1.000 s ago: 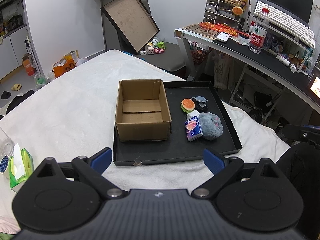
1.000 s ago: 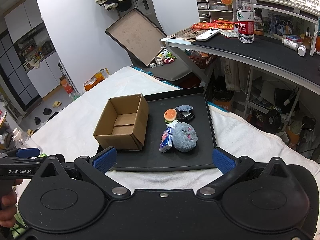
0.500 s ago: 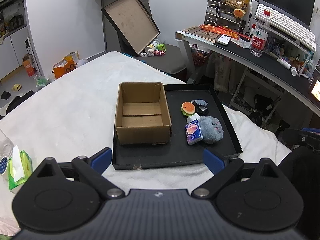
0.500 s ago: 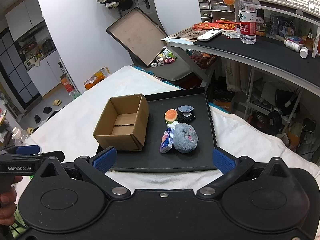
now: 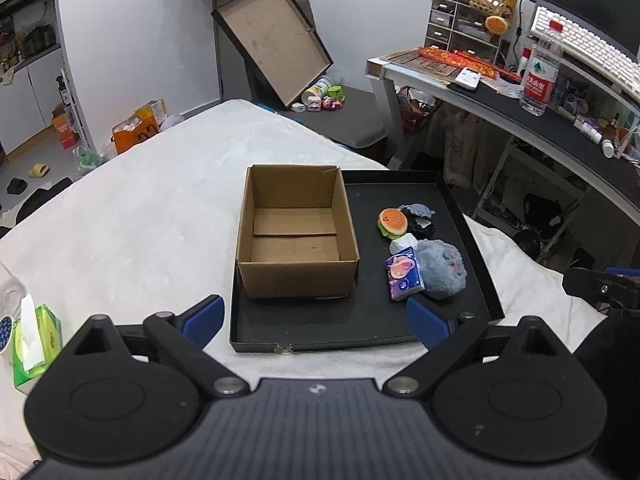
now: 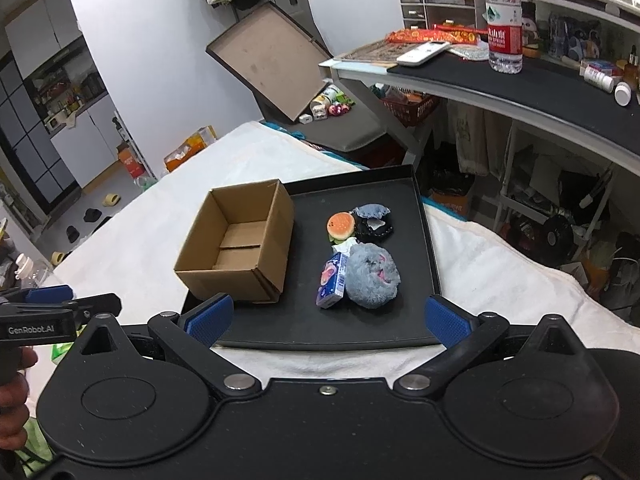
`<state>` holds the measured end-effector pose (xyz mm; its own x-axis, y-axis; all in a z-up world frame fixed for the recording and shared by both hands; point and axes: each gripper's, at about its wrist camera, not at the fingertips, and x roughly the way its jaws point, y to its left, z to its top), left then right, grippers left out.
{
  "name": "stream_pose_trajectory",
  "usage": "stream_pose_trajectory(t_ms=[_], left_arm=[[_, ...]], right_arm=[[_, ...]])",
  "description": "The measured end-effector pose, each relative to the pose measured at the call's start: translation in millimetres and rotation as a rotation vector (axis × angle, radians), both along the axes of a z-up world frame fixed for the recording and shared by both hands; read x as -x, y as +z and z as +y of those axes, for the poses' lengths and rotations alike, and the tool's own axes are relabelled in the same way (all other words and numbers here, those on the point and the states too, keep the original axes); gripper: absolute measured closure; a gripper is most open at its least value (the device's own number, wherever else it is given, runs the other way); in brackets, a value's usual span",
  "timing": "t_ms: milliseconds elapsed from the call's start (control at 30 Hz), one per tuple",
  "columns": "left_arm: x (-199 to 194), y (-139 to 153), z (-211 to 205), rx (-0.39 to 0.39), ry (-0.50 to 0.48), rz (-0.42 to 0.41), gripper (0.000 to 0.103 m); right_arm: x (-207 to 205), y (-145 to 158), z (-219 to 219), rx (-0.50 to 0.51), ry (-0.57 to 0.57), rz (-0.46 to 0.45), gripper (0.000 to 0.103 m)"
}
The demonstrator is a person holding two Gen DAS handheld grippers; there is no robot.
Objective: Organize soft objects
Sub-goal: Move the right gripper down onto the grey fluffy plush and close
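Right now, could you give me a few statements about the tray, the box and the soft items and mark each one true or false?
1. The cardboard box is empty. True.
2. The burger toy lies inside the box. False: it lies on the black tray, outside the box.
3. The tissue pack touches the grey plush. True.
4. The right tool is shut on the grey plush. False: it is open and holds nothing.
5. The left tool is open. True.
6. The box stands off the tray. False: it stands on the tray's left part.
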<state>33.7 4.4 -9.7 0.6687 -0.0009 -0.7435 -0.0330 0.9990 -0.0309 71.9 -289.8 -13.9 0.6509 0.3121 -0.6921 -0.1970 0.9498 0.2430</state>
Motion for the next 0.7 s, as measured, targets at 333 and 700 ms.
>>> stream_pose_trajectory(t_ms=[333, 700], left_arm=[[-30, -23, 5, 0.001, 0.017, 0.036, 0.006], [-68, -50, 18, 0.018, 0.059, 0.098, 0.007]], right_arm=[[-34, -20, -4, -0.008, -0.02, 0.037, 0.0], [-73, -50, -6, -0.016, -0.043, 0.094, 0.0]])
